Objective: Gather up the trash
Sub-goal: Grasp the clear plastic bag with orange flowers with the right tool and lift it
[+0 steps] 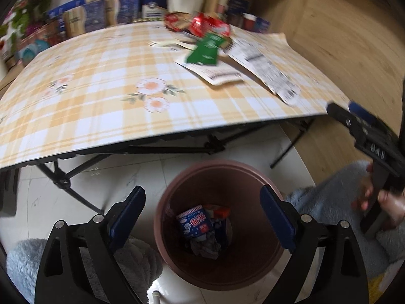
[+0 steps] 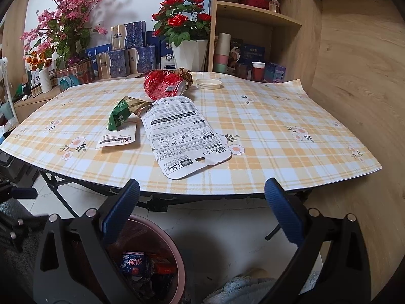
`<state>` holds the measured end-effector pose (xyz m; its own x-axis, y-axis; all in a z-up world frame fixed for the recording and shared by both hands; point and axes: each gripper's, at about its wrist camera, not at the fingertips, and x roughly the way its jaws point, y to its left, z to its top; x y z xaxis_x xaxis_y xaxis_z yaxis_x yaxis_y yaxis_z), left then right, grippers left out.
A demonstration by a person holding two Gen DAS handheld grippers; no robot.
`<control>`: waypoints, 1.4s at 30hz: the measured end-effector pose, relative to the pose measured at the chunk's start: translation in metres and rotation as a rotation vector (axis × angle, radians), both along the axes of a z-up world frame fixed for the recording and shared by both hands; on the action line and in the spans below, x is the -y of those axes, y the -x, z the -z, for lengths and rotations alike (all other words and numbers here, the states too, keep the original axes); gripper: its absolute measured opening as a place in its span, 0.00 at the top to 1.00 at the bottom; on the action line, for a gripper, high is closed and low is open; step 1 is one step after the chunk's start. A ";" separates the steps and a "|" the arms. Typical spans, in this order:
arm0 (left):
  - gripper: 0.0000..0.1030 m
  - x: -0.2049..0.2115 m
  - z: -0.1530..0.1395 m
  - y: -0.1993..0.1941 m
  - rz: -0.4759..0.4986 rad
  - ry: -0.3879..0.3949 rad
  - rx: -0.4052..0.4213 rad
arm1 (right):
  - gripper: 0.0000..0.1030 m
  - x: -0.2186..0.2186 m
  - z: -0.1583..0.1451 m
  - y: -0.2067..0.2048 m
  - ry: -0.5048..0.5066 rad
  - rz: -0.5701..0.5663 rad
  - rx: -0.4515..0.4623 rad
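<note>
A: What does the left wrist camera give that the other one lacks?

B: It looks straight down into the brown bin (image 1: 217, 225) on the pale floor, just near of the table edge. The left gripper (image 1: 202, 212) hangs over the bin's mouth with its fingers spread wide and nothing between them. In the bottom lie a blue packet (image 1: 193, 221), something red beside it and crumpled grey scraps. At the far right of that view the right gripper (image 1: 364, 126) shows from the side, held in a hand (image 1: 379, 197), though that view is too blurred to tell how its fingers stand.

A: And the right wrist camera?

B: It shows the checked tablecloth (image 2: 278, 126) sharply, with the trash on it. A large white printed card (image 2: 182, 136) lies nearest, reaching toward the near edge. To its left lies a smaller white card (image 2: 117, 138) with a crumpled green wrapper (image 2: 119, 115) resting on its far end. Farther back sits a crushed red can (image 2: 164, 84), a brown wrapper (image 2: 186, 74) behind it, and a white lid (image 2: 209, 83) to the right. The right gripper (image 2: 202, 197) is spread apart and empty, just short of the near table edge.

A: Does that view catch the bin too?

B: Only partly, at the lower left behind the gripper's left finger, with the blue packet (image 2: 134, 263) visible inside.
</note>
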<state>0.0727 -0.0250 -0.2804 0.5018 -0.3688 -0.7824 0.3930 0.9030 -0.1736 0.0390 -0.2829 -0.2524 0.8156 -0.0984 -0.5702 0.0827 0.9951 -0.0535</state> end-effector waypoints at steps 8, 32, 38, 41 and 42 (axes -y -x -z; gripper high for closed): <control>0.13 -0.019 -0.013 -0.001 -0.107 0.031 0.065 | 0.06 -0.001 0.002 0.000 0.000 -0.005 -0.004; 0.12 -0.038 -0.030 -0.004 -0.183 0.127 0.152 | 0.06 0.001 0.000 -0.062 -0.005 -0.071 -0.180; 0.11 -0.042 -0.034 -0.008 -0.182 0.183 0.153 | 0.06 -0.020 0.005 -0.122 0.133 -0.157 -0.274; 0.11 -0.043 -0.035 -0.010 -0.180 0.204 0.152 | 0.06 -0.030 0.010 -0.145 0.159 -0.192 -0.320; 0.11 -0.043 -0.036 -0.009 -0.178 0.215 0.155 | 0.06 -0.031 0.011 -0.153 0.136 -0.204 -0.339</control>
